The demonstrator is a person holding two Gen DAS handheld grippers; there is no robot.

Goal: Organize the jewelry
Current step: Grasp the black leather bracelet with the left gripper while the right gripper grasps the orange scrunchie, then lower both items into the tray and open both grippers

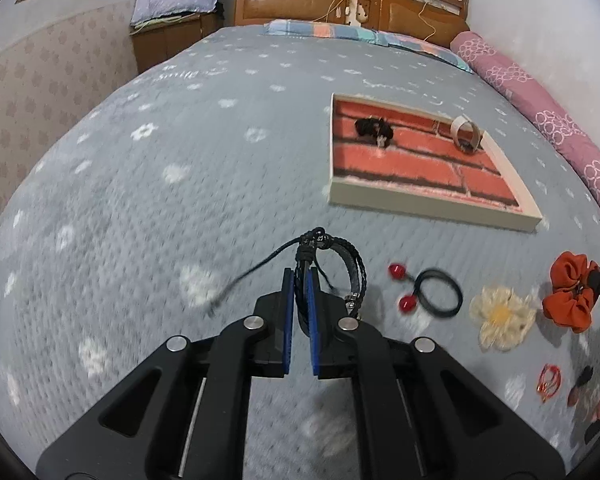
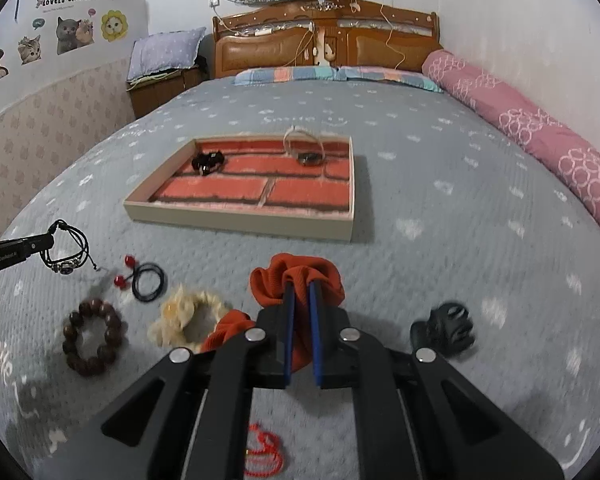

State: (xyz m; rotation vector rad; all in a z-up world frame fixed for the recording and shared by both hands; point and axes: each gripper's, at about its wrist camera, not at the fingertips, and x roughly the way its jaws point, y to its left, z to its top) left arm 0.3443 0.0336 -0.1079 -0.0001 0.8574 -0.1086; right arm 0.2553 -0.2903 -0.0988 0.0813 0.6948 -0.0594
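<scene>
The left gripper (image 1: 300,280) is clamped on a black braided bracelet (image 1: 346,270), held up off the bed (image 1: 140,200) at lower centre of the left wrist view, a loose cord trailing to the left. The right gripper (image 2: 302,292) is closed on an orange scrunchie (image 2: 296,276) at centre of the right wrist view. The brick-patterned tray (image 2: 240,216), above centre in that view, holds only two things: a black piece (image 2: 207,161) near its far left corner and a pale band (image 2: 304,148) toward its far right. The sorting looks barely under way, since a wooden bead bracelet (image 2: 92,340), a cream flower scrunchie (image 2: 184,318), a cherry hair tie (image 2: 144,278), a black claw clip (image 2: 444,326) and a red cord (image 2: 264,454) lie on the bed.
</scene>
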